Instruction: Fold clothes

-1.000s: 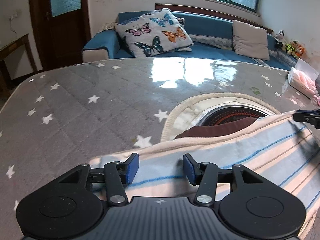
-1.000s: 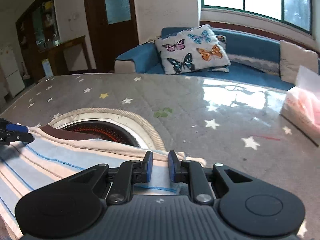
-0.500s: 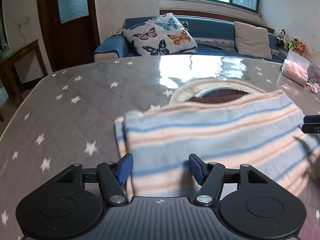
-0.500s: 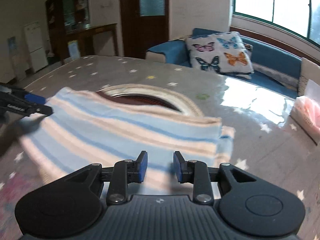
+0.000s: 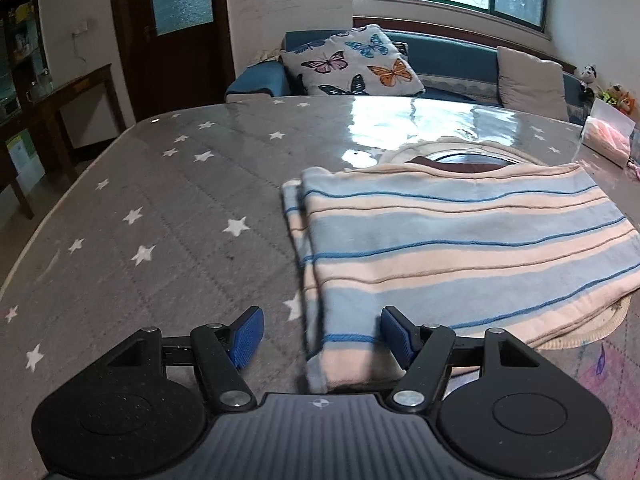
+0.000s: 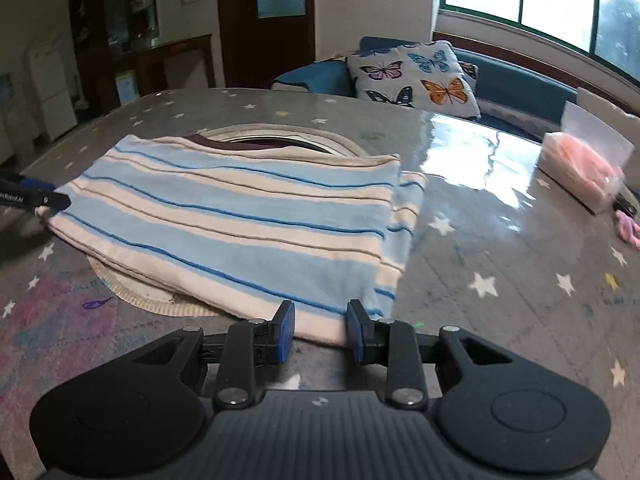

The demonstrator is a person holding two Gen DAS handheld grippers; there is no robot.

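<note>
A folded blue-and-cream striped garment (image 5: 460, 240) lies flat on the grey star-patterned table (image 5: 160, 208), over a round woven mat. It also shows in the right wrist view (image 6: 240, 220). My left gripper (image 5: 320, 336) is open and empty, with the garment's near left corner lying between its fingers. My right gripper (image 6: 320, 330) is open and empty just in front of the garment's near right corner. The left gripper's fingertip (image 6: 36, 198) shows at the garment's far left edge in the right wrist view.
A round woven mat (image 6: 152, 300) with a dark centre (image 5: 460, 160) sticks out under the garment. A clear bag of pink items (image 6: 580, 164) lies at the table's right. A blue sofa with a butterfly cushion (image 5: 352, 60) stands beyond the table.
Both grippers have let go of the garment and pulled back toward me. The garment's top half now lies folded flat. Both jaws opened wider.
</note>
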